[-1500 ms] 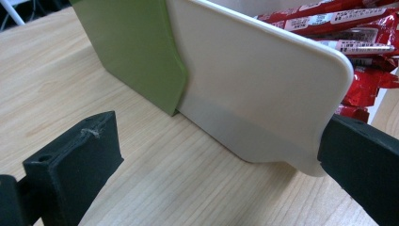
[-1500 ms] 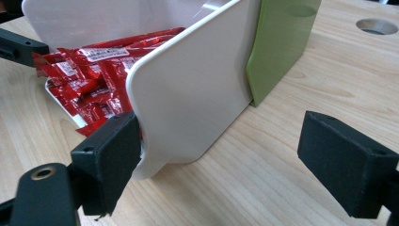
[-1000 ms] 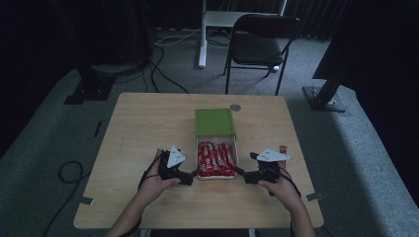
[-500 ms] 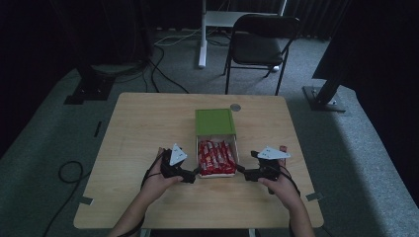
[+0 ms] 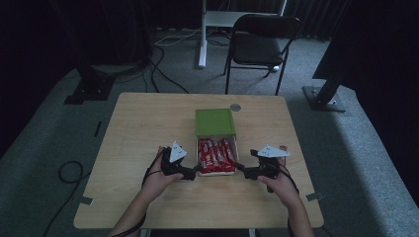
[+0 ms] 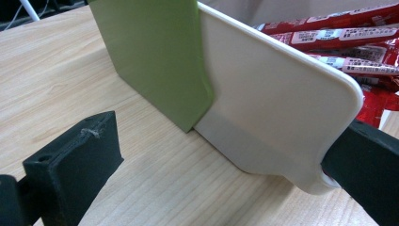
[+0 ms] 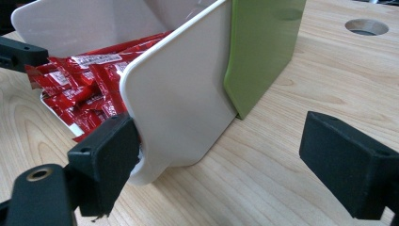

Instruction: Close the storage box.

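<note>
A white tray full of red snack packets sticks out toward me from a green sleeve at mid-table. My left gripper stands open at the tray's front left corner. In the left gripper view the tray's side wall lies between the jaws, one outside and the other against the front corner, with the packets behind. My right gripper stands open at the front right corner. In the right gripper view the tray wall is between the jaws and the left jaw touches the corner.
A round hole pierces the tabletop behind the sleeve, also seen as a hole in the right gripper view. A small red item lies beside my right hand. A folding chair stands beyond the table.
Both grippers have edged slightly inward toward the tray's front corners. The tray and the green sleeve have not moved.
</note>
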Action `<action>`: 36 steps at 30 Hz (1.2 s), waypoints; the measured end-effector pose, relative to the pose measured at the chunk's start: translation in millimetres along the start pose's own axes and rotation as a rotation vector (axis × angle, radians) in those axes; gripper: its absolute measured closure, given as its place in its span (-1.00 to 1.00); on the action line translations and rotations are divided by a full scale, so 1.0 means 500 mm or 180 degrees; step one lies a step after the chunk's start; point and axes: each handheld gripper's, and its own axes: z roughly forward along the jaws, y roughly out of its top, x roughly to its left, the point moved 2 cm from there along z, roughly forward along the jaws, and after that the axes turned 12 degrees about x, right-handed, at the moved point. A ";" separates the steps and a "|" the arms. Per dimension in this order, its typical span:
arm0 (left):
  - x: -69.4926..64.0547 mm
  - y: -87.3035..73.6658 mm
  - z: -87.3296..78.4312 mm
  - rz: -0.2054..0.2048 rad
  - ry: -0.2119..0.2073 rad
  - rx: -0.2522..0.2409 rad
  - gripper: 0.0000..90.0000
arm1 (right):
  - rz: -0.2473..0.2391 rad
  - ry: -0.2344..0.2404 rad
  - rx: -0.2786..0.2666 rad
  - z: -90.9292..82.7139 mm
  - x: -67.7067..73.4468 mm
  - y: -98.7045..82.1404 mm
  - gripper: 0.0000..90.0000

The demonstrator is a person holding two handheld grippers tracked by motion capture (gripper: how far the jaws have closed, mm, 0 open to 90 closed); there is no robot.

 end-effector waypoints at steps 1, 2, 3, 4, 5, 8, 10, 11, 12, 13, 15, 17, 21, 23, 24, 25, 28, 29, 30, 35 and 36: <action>0.002 0.001 0.000 -0.0002 0.0005 0.0013 -0.99 | -0.0003 0.0004 -0.0005 0.001 0.000 0.000 -0.73; 0.003 0.001 0.000 -0.0004 0.0018 0.0016 -0.99 | -0.0006 0.0013 -0.0003 0.002 0.001 0.001 -0.73; 0.003 0.001 0.000 -0.0004 0.0018 0.0016 -0.99 | -0.0006 0.0013 -0.0003 0.002 0.001 0.001 -0.73; 0.003 0.003 0.000 0.0027 0.0048 0.0021 -0.99 | 0.0000 0.0011 -0.0001 0.003 0.001 0.002 -0.73; 0.003 0.004 0.000 0.0024 0.0050 0.0027 -0.99 | -0.0004 0.0007 -0.0003 0.004 0.001 0.003 -0.73; 0.004 0.004 0.001 0.0026 0.0039 0.0025 -0.99 | 0.0000 0.0001 0.0002 0.004 0.000 0.004 -0.73; 0.006 0.004 0.003 -0.0002 0.0016 0.0023 -0.99 | 0.0005 -0.0001 0.0004 0.004 -0.001 0.004 -0.73; 0.006 0.005 0.002 -0.0004 0.0018 0.0024 -0.99 | 0.0007 -0.0004 0.0004 0.004 -0.001 0.004 -0.73; 0.006 0.005 0.002 0.0004 0.0023 0.0026 -0.99 | 0.0006 -0.0004 0.0008 0.004 -0.001 0.005 -0.73; 0.007 0.005 0.002 0.0007 0.0026 0.0029 -0.99 | 0.0003 -0.0004 0.0008 0.005 -0.001 0.005 -0.73; 0.007 0.006 0.002 0.0008 0.0024 0.0033 -0.99 | 0.0007 -0.0006 0.0009 0.005 -0.001 0.005 -0.73; 0.008 0.007 0.003 0.0010 0.0014 0.0042 -0.99 | 0.0011 -0.0008 0.0013 0.005 -0.001 0.006 -0.73; 0.011 0.010 0.006 -0.0005 0.0020 0.0043 -0.99 | 0.0019 -0.0026 0.0017 0.006 -0.003 0.007 -0.73; 0.012 0.010 0.006 -0.0016 0.0011 0.0047 -0.99 | 0.0042 -0.0026 0.0006 0.007 -0.004 0.008 -0.73; 0.014 0.010 0.006 -0.0025 0.0001 0.0044 -0.99 | 0.0040 -0.0022 0.0005 0.007 -0.004 0.009 -0.73; 0.014 0.010 0.006 -0.0025 0.0001 0.0044 -0.99 | 0.0040 -0.0022 0.0005 0.007 -0.004 0.009 -0.73; 0.015 0.012 0.008 -0.0032 -0.0007 0.0039 -0.99 | 0.0037 -0.0036 0.0002 0.007 -0.005 0.011 -0.73; 0.016 0.014 0.008 -0.0026 -0.0004 0.0039 -0.99 | 0.0045 -0.0037 -0.0001 0.008 -0.005 0.011 -0.73; 0.017 0.015 0.009 -0.0031 -0.0002 0.0034 -0.99 | 0.0053 -0.0039 -0.0006 0.008 -0.006 0.012 -0.73; 0.021 0.017 0.010 -0.0042 0.0012 0.0026 -0.99 | 0.0068 -0.0061 -0.0020 0.010 -0.008 0.016 -0.73; 0.022 0.018 0.011 -0.0054 0.0019 0.0022 -0.99 | 0.0066 -0.0063 -0.0022 0.011 -0.009 0.017 -0.73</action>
